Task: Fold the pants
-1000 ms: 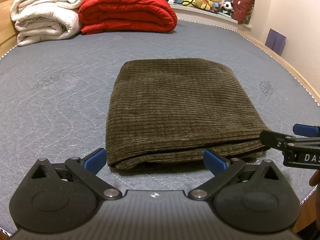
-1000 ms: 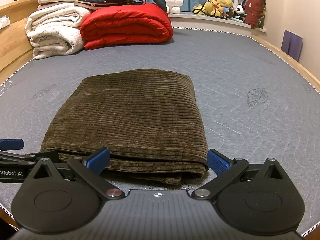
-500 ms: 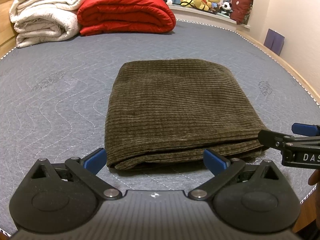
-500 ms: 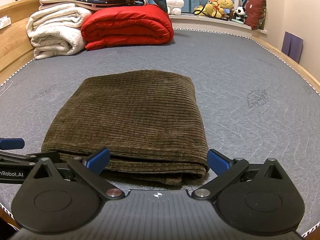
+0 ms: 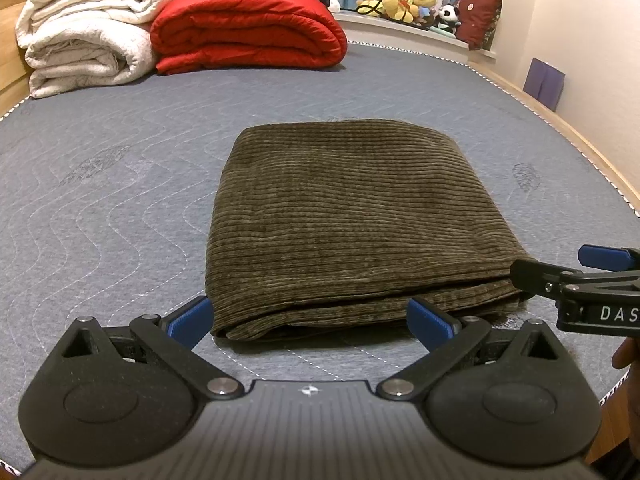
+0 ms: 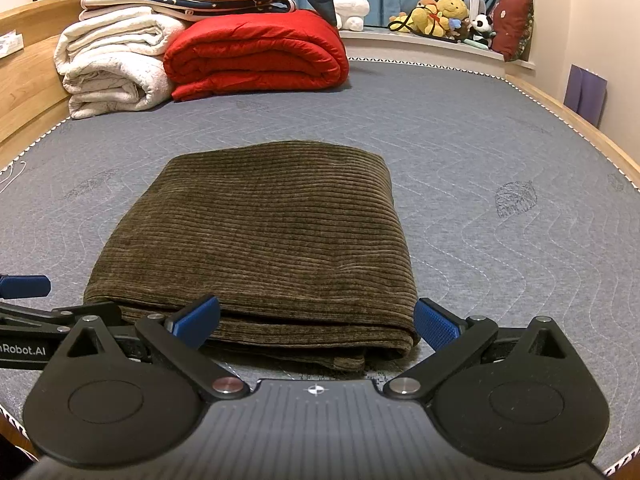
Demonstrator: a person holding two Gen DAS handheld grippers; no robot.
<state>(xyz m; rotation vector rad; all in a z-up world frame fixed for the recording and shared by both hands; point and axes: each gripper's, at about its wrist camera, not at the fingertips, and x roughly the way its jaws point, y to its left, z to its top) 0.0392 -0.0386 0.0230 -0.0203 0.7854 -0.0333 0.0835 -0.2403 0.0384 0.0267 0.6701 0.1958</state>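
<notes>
Warm, even indoor light is seen in both views, with no glare. Soft shadow is cast under the pants (image 5: 344, 216) near edge. Heavy fisheye bending is seen at the dark corners; focus is sharp.

Dark olive-brown corduroy pants (image 5: 344, 216), folded into a neat, thick rectangle, lie flat on a grey quilted mattress (image 5: 120, 200), layered edges facing the camera.
</notes>
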